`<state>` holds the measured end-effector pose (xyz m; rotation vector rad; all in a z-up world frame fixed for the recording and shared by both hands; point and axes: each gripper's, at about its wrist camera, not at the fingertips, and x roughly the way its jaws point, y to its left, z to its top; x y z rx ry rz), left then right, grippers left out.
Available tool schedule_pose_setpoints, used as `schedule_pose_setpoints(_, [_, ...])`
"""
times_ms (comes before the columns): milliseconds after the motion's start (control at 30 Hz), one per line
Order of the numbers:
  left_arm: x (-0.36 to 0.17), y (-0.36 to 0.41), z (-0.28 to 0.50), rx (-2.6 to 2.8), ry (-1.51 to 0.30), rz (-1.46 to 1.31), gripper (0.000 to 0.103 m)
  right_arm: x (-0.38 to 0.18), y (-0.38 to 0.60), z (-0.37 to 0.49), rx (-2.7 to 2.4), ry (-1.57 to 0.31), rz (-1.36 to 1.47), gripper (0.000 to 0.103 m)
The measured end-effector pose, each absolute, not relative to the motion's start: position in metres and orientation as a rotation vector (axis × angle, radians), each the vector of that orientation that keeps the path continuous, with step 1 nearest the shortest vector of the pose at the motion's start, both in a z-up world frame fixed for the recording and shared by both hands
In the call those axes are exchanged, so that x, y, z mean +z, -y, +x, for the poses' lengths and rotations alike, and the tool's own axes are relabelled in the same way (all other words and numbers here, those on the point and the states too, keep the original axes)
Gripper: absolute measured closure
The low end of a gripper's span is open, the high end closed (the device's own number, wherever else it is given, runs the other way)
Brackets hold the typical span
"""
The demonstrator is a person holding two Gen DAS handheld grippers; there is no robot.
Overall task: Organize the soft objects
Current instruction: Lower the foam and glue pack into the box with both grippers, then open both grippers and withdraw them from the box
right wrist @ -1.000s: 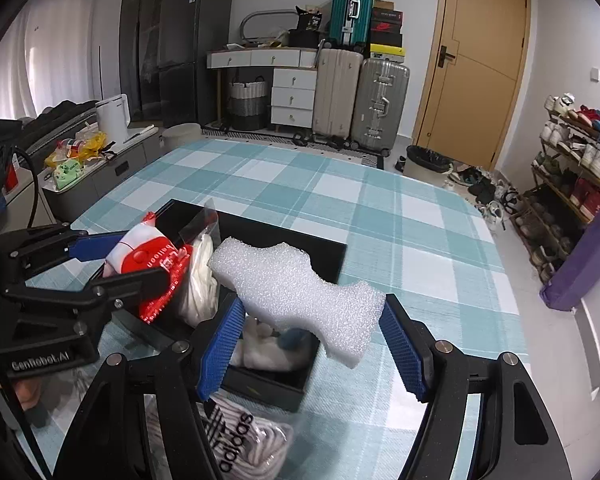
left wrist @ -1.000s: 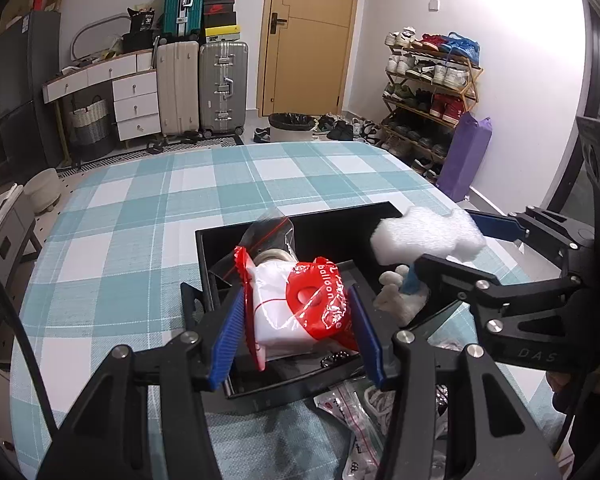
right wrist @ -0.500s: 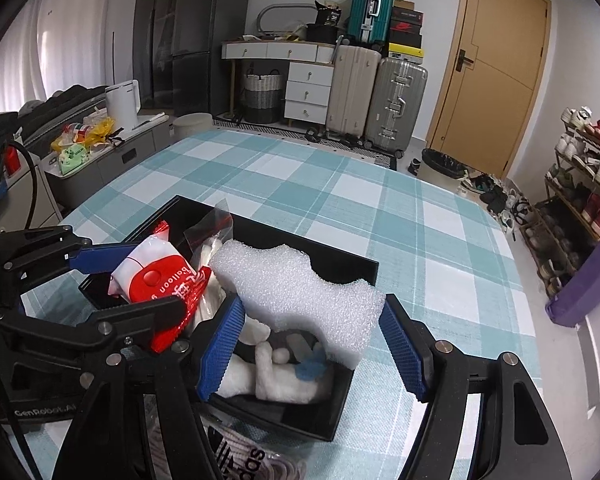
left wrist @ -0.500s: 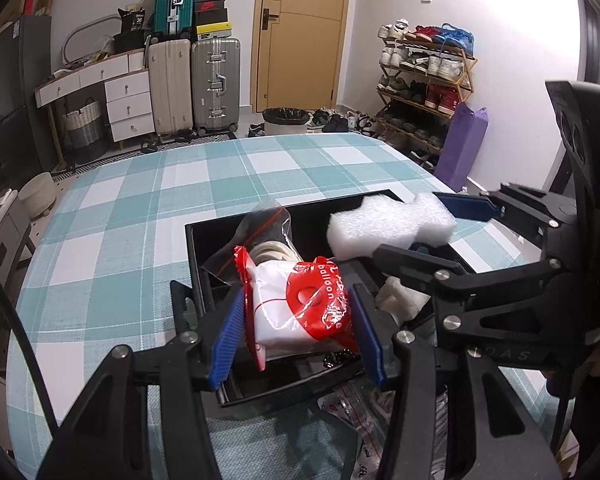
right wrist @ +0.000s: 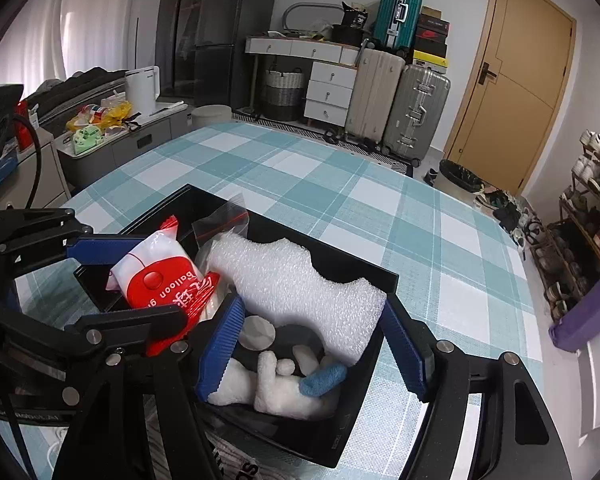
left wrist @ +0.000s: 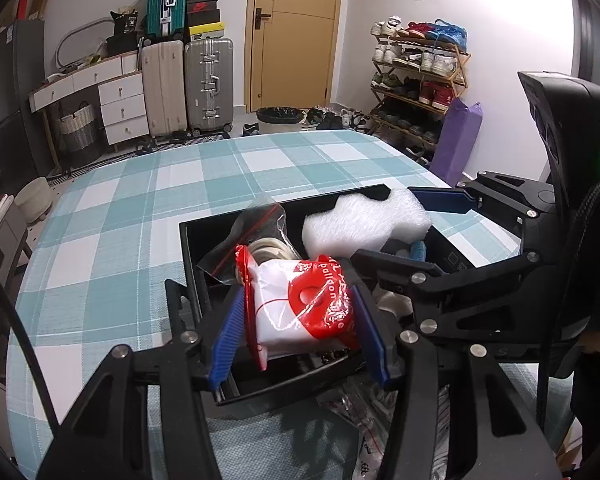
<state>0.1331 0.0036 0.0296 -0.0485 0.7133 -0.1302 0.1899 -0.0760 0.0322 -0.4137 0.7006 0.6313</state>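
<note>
A black box (left wrist: 188,248) stands on the checked table. Over its near left part my left gripper (left wrist: 300,312) holds a red-and-white balloon pack (left wrist: 296,308); its jaws are opening, though the blue pads still touch the pack. A clear zip bag (left wrist: 260,224) leans in the box behind it. My right gripper (right wrist: 312,308) is shut on a white foam piece (right wrist: 300,288), held low over the box's right part. Under the foam lies a white plush toy (right wrist: 276,388) with a blue part. Both grippers appear in each view, side by side.
Clear plastic packets (left wrist: 364,420) lie on the teal checked tablecloth (left wrist: 140,200) just in front of the box, under the grippers. The box's far rim (right wrist: 356,272) faces open tablecloth. Suitcases, drawers and a shoe rack stand beyond the table.
My right gripper has carried the foam piece down and leftward, from above the box's right edge to low over the plush toy. The left gripper and its pack stayed put.
</note>
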Motion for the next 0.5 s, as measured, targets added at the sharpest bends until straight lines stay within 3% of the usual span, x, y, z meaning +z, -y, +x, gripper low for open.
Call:
schedule_pose_setpoints(400, [0.031,-0.005,0.131,-0.147,-0.726,-0.041,0.050,0.031,0.080,0.178,0.659,-0.706,-0.438,0.031])
schedule_pose_setpoints(500, [0.033,-0.005,0.130,-0.154,-0.728,-0.041,0.045,0.031,0.080,0.171,0.662,-0.696,-0.458,0.030])
